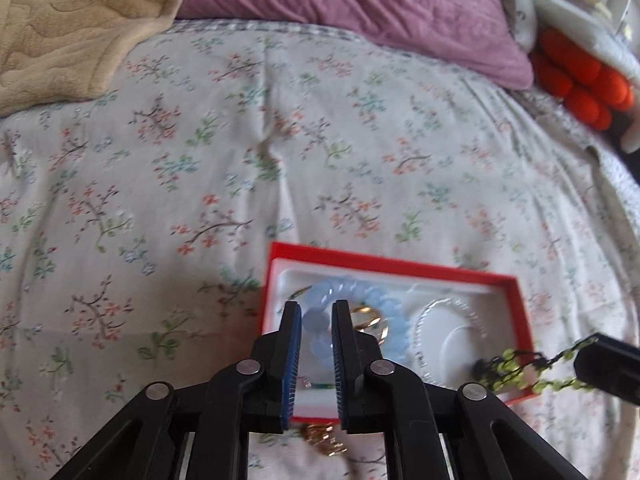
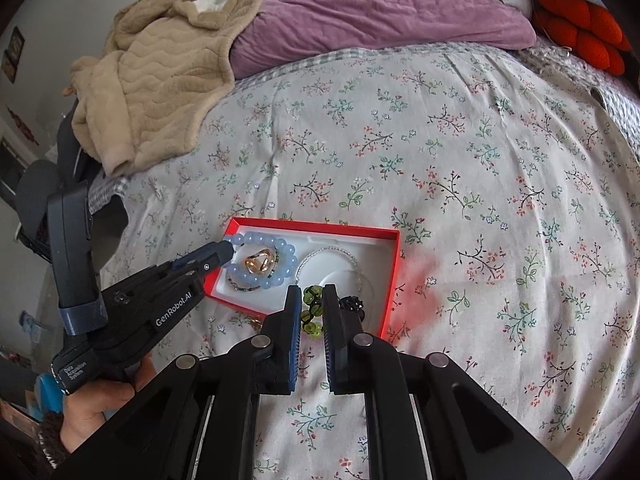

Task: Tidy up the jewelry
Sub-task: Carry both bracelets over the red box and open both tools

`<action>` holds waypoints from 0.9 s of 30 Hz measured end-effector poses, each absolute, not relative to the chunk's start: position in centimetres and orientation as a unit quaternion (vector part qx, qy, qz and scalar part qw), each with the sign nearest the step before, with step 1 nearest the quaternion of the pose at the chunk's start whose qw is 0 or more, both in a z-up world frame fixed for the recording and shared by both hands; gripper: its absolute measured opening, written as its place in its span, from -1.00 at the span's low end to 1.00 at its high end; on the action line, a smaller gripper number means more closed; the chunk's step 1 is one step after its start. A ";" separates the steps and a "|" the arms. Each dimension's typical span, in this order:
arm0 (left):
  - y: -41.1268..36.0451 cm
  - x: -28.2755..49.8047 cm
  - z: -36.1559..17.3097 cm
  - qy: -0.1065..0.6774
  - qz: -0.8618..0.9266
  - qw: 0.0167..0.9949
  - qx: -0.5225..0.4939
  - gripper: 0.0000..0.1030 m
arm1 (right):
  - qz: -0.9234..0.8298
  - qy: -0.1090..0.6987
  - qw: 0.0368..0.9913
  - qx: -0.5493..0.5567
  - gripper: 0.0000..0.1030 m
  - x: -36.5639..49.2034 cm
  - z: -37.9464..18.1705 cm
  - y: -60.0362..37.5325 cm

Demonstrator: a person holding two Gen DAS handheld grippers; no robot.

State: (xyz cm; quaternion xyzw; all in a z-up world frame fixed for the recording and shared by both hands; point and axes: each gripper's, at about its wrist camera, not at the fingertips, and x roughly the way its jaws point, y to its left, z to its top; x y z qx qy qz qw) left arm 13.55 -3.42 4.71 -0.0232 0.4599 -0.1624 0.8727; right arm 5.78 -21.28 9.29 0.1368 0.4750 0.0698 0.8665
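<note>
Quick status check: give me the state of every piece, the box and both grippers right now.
Red box: open, on the bed.
Blue bead bracelet: in the box, between the left gripper's fingertips.
Gold piece: inside the blue ring.
Clear bracelet: lying in the box.
Green bead bracelet: clamped in the right gripper, over the box.

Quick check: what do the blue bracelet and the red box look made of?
Blue bracelet: round, translucent pale-blue beads with a soft sheen, likely glass or polished stone; cannot tell which. Red box: thin matte walls, looks like cardboard, with a white moulded insert, probably plastic.
</note>
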 end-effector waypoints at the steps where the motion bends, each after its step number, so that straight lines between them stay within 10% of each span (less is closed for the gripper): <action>1: -3.2 13.4 4.8 0.460 -0.162 0.873 -0.023 -0.61 | 0.070 0.476 0.866 0.136 -0.79 5.8 9.2 -21.2; 9: -1.5 11.7 5.6 0.461 -0.156 0.874 -0.011 0.01 | 0.085 0.476 0.867 0.124 -0.79 6.2 9.4 -19.6; 27: 0.3 9.8 4.1 0.487 -0.146 0.861 0.026 0.20 | 0.045 0.495 0.861 0.106 -0.79 9.7 5.5 -20.6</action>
